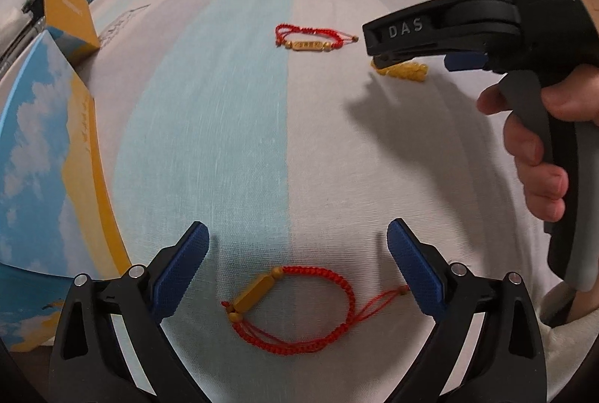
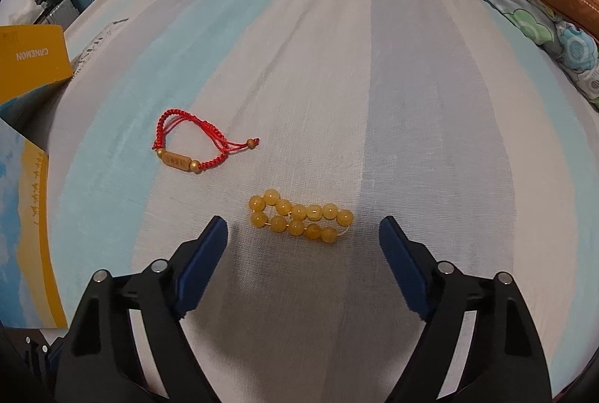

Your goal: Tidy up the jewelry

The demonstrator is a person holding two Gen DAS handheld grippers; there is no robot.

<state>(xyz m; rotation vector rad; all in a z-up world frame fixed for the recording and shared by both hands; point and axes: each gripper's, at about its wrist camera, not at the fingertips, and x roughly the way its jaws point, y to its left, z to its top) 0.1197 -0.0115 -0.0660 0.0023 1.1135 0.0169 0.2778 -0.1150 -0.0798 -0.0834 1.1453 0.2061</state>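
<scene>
On the striped bedsheet [image 1: 243,103] — left gripper [image 1: 297,242], jaws apart, above a red cord bracelet [image 1: 295,309]; right gripper [image 2: 303,234], jaws apart and empty, near the yellow bead bracelet [image 2: 299,215]. Second red bracelet [image 2: 187,148] lies beyond, untouched.

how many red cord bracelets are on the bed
2. One red braided cord bracelet with a gold bar charm lies between the left gripper's open jaws; the second lies farther up the striped bedsheet, left of the yellow bead bracelet. None looks hidden.
</scene>
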